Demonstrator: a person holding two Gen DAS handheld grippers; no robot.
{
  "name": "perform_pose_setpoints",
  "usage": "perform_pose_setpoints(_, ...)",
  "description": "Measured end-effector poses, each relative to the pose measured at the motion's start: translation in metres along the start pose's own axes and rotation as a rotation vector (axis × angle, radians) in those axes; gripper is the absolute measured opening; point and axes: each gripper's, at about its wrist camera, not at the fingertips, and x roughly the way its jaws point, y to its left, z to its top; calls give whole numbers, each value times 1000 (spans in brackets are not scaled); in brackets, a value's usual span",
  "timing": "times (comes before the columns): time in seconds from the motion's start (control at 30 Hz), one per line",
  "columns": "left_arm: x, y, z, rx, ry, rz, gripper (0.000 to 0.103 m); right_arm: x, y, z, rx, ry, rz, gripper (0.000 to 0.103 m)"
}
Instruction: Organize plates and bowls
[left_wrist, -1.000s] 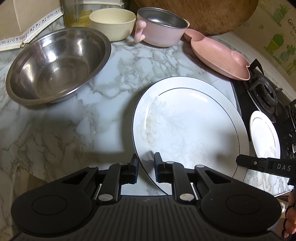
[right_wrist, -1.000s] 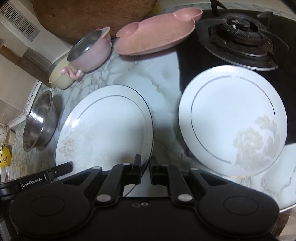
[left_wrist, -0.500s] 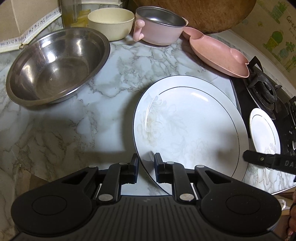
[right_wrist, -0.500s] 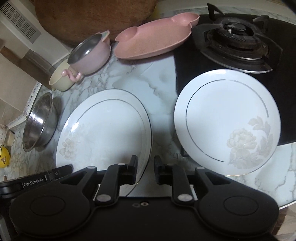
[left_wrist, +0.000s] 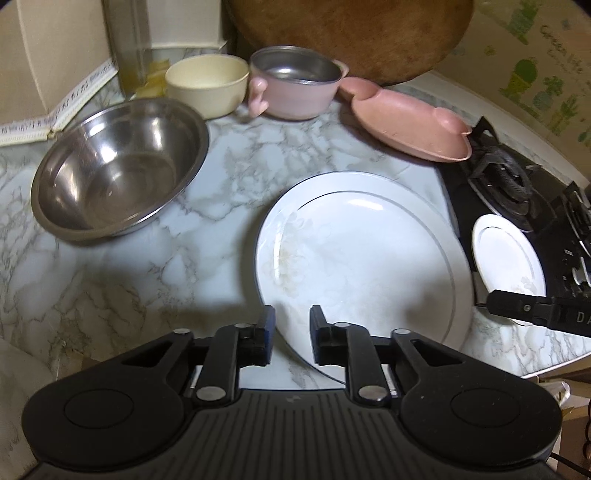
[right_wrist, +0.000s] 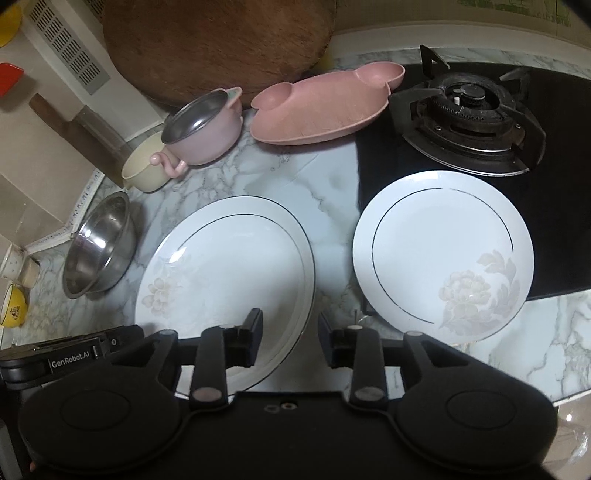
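Since 1 s ago both claws have opened wider & pulled back a bit; plates haven't shifted. Left claw (left_wrist: 291, 334) released, gap over near rim of the large white gold-rimmed plate (left_wrist: 362, 258) on the marble surface (left_wrist: 122, 280). Right claw (right_wrist: 290, 338) also released, holding nothing, between that plate & the smaller white floral plate (right_wrist: 443, 251), which lies partly on the black stove top (right_wrist: 554, 177). Likely next: stack small on large; grip rim squarely, lift level. Steel mixing bowl (left_wrist: 118, 173), pink divided tray (left_wrist: 406, 125) sit well apart, not blocking.

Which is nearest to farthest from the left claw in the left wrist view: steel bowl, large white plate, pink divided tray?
1. large white plate, under the left claw, slightly right.
2. steel bowl, ahead-left.
3. pink divided tray, far right, by the stove.
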Motion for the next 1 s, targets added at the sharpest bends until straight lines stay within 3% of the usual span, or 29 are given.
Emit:
perform_pose_setpoints(0.17, -14, -13, 2, 40, -49, -25, 50, -15, 4, -4, -23, -38, -13, 48)
perform_pose_setpoints(0.37, -27, -39, 5, 134, -91, -64, 52, -39, 1, -9, -19, -91, -34, 71)
perform_pose_setpoints(0.7, -30, -83, 9, 253, -136, -154, 77, -75, -13, -18, -101, -186, -155, 90)
perform_pose_setpoints(0.77, -28, -93, 12, 283, -128, -169, 78, -78, -17, -20, -112, -194, -188, 102)
perform_pose_setpoints(1.0, -6, -121, 30, 326, -38, -210, 78, -83, -45, -14, -57, -180, -251, 102)
